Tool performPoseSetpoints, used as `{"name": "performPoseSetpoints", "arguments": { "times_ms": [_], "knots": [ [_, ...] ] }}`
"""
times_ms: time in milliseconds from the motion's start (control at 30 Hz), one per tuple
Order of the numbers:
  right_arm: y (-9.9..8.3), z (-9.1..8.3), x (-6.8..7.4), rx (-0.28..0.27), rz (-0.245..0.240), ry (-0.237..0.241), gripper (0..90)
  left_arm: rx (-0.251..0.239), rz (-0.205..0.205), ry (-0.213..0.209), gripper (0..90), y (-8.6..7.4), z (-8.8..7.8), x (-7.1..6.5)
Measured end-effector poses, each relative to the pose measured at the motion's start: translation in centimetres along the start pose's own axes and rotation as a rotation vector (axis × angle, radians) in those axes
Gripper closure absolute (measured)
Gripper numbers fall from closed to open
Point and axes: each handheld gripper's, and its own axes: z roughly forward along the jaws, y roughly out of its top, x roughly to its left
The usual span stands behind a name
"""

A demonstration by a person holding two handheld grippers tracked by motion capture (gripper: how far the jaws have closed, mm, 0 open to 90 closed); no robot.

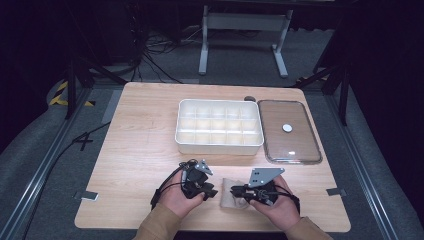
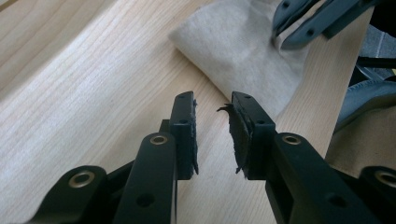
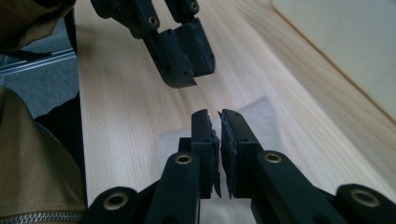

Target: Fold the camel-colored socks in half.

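Observation:
A small beige cloth [image 1: 230, 197] lies near the table's front edge between my two grippers. My left gripper [image 1: 212, 192] is at its left, open, with nothing between its pads; in the left gripper view its jaws [image 2: 212, 105] hover over bare wood just short of the cloth [image 2: 238, 46]. My right gripper [image 1: 235, 190] comes in from the right with its jaws almost together. In the left gripper view the right gripper [image 2: 292, 30] pinches the cloth's far edge, which rises toward it. In the right gripper view its tips [image 3: 214, 116] sit over the cloth [image 3: 264, 114], facing the left gripper [image 3: 187, 60].
A white box with several compartments [image 1: 219, 145] stands at the table's middle back. Its clear lid [image 1: 300, 150] with a white knob lies flat to the right of it. The person's sleeves rest at the front edge of the wooden table [image 1: 135, 150].

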Motion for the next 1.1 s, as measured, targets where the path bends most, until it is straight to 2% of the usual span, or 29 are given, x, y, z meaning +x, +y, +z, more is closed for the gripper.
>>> {"name": "performPoseSetpoints", "arguments": {
  "times_ms": [200,400,500,633,767,867,967,1100],
  "knots": [
    [-0.3,1.6,-0.1,0.04,-0.006,0.014,84.4,-0.013,-0.009,0.008,71.5,-0.3,-0.3,0.1],
    [-1.5,2.5,-0.9,0.086,0.017,0.008,83.0,-0.011,-0.007,0.007,71.5,-0.4,-0.3,0.1],
    [-1.7,2.5,-1.1,0.07,0.03,0.021,82.8,-0.007,-0.012,0.006,71.4,-0.3,-0.2,0.0],
    [-1.6,2.3,-1.0,0.069,0.018,0.017,78.7,-0.002,-0.004,0.005,71.2,-0.3,-0.1,0.0],
    [-1.0,0.9,-0.8,0.029,0.008,-0.002,79.1,-0.002,0.0,0.003,71.1,-0.3,-0.1,0.1],
    [-0.8,-0.6,-0.7,0.011,0.007,-0.05,80.7,0.003,-0.001,0.003,71.1,-0.2,0.0,0.2],
    [-1.0,-1.2,-0.8,0.025,0.035,-0.064,80.3,0.004,-0.001,0.004,71.0,0.0,0.2,0.1],
    [-1.9,-0.4,-1.1,0.071,0.065,-0.075,78.8,0.011,0.007,0.0,70.9,0.1,0.4,0.1]
  ]
}}
